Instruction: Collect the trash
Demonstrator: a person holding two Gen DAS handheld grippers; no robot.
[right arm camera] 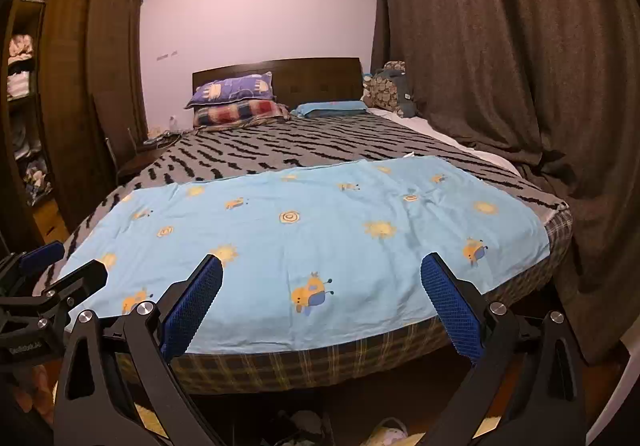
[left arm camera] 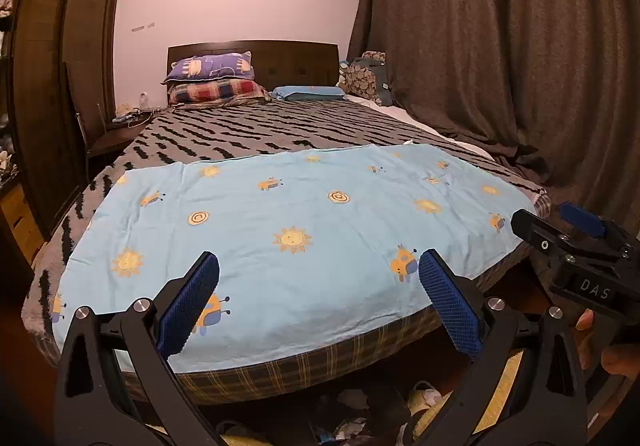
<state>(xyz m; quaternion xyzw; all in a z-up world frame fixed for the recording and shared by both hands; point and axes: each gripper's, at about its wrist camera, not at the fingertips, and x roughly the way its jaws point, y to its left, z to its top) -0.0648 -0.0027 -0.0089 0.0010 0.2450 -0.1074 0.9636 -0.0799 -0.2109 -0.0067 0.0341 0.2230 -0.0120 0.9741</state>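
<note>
- I am holding my left gripper [left arm camera: 318, 300] and right gripper [right arm camera: 322, 304] at the near foot of the bed [left arm camera: 248, 133], both with jaws wide apart and gripping nothing.
- Collecting is not begun, I judge: the crumpled trash [left arm camera: 352, 426] is lying on the floor below me, near the bed's edge.
- A light blue sheet [left arm camera: 280, 230] is covering the near mattress; the overhanging bed edge and dark curtains [left arm camera: 500, 45] on the right are crowding my reach down.
</note>
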